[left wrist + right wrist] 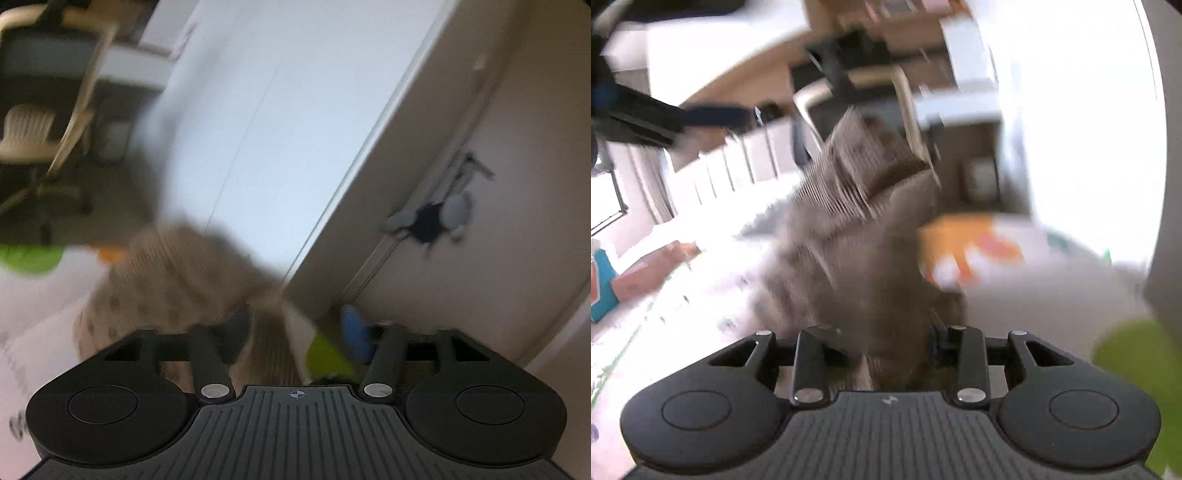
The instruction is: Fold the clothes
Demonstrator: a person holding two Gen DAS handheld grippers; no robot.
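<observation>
Both views are badly smeared, so take this loosely. Biggest thing in the left wrist view is a tall white panel (277,110), wall or door, I can't say which, with a pale floor (33,332) below it

The garment (857,229) is a brownish-grey ribbed piece. In the right wrist view it runs straight ahead and up from the right tool (886,347), long axis pointing away from the camera, far end lifted clear of the floor. It looks bunched between that tool's jaws, which sit fairly close together, so I read that as a pinch on the cloth

The left tool (295,343) has its jaws spread wide. The same garment (177,288) sits ahead of it and off to the left, with a strip trailing back into the gap between the jaws. I can't see anything pressing on it, so I'd call it loose on that side

So the right hand has the cloth, and the left would need to close on that strip before any fold can be pulled flat, I reckon

Only the left view shows the white chair (29,133) and the dotted pattern on the cloth. Only the right view shows the orange and white thing (967,251) lying past the garment
</observation>
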